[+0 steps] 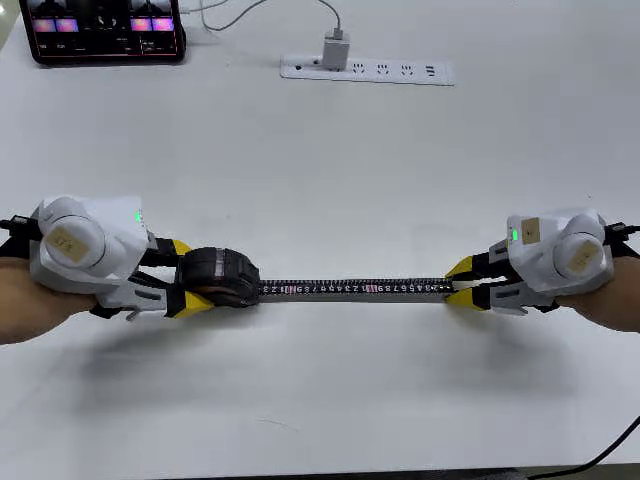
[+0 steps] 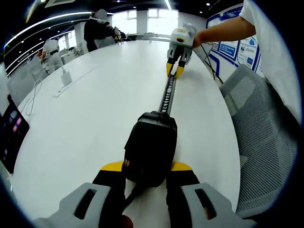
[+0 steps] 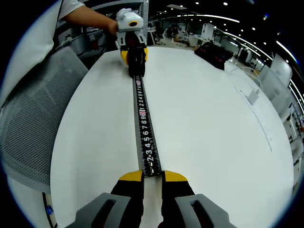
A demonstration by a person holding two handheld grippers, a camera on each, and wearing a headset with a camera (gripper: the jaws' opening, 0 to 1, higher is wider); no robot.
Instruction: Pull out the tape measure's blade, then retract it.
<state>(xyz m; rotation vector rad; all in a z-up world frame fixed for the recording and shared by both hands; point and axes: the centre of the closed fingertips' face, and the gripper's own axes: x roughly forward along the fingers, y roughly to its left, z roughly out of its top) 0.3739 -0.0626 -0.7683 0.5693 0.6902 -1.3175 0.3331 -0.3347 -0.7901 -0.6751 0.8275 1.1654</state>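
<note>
**Q:** In what state are the tongs found?

**A:** The left tongs (image 1: pixel 195 285) are closed on the case (image 1: pixel 222 277), which is clamped between the yellow tips with its mouth turned toward the right tongs (image 1: pixel 462 283). The right tongs are narrowed onto the free end of the blade (image 1: pixel 355 290), and that end is gripped between their tips.

**Q:** How far is the task judged to be along?

**A:** The pull-out is judged done, or nearly so. The blade is stretched straight from the case mouth to the right tongs, numbered face up, low over the table (image 1: pixel 320 180). Whether it rests on the surface cannot be told. Retraction is not yet done. For that step, the right tongs would probably have to be brought back toward the left tongs under control. If the end were simply released, the blade could be expected to whip back.

**Q:** What containers are to be noted?

**A:** The case is the one housing present. The unwound part of the blade is hidden inside it, so its amount cannot be told. Beyond both tongs, well apart from the blade, a power strip (image 1: pixel 400 71) with a charger (image 1: pixel 336 50) plugged in is seen, and a lit screen (image 1: pixel 105 28) beyond the left tongs.
</note>
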